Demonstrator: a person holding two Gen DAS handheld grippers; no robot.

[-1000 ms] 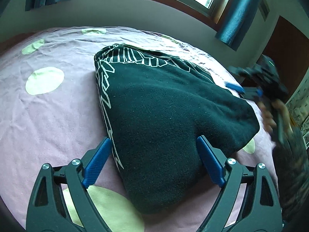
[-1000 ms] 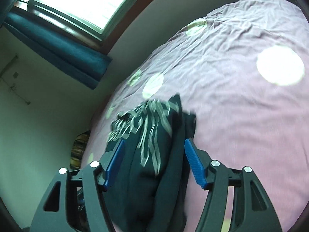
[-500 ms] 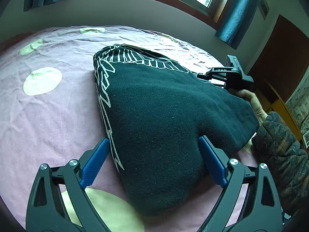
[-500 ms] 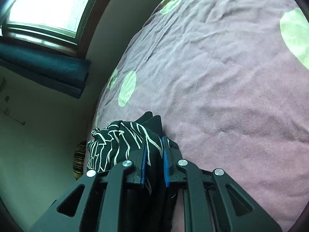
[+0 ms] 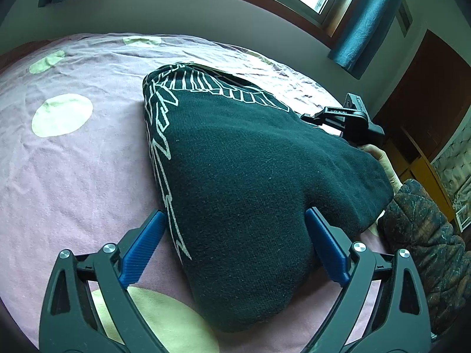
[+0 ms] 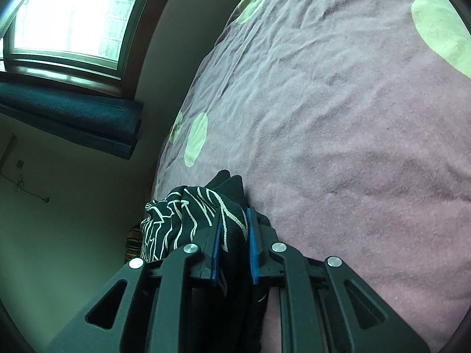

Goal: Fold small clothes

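Seeing my left gripper (image 5: pixel 232 250) spread wide, blue fingers (image 5: pixel 141 250) straddling dark sweater (image 5: pixel 250 182) on purple bedspread (image 5: pixel 73 176); my right gripper (image 6: pixel 234 247) clamped tight on sweater edge.

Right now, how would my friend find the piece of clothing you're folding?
Look at the purple bedspread with pale green dots under the window. In its middle lies the black garment, the only clothing there, with white line patterns along its edge.
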